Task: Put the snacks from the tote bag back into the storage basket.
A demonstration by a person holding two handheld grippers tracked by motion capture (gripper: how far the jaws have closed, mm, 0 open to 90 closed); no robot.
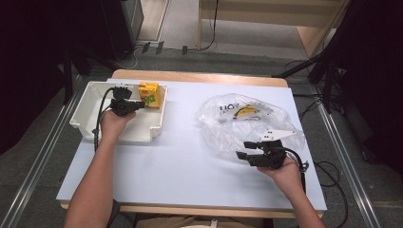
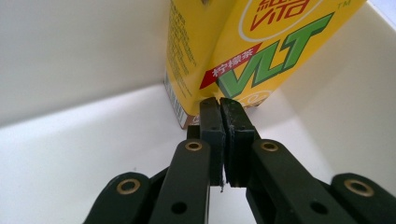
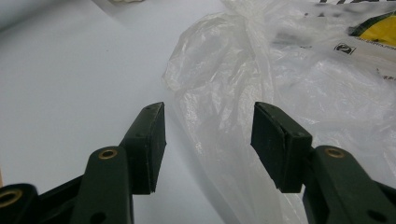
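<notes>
Inside the white bin (image 1: pixel 90 124), the left gripper (image 2: pixel 219 105), jaws shut and empty, noses the upright yellow carton (image 2: pixel 243 51), seemingly just placed, while the right gripper (image 3: pixel 208 135) waits wide-jawed by the plastic bag (image 3: pixel 289 84).

A yellow drink carton (image 1: pixel 148 95) with green lettering stands upright in the far right corner of the white bin (image 1: pixel 85 107). A crumpled clear plastic bag (image 1: pixel 223 128), with something yellow inside, lies on the worktop's right half.
</notes>
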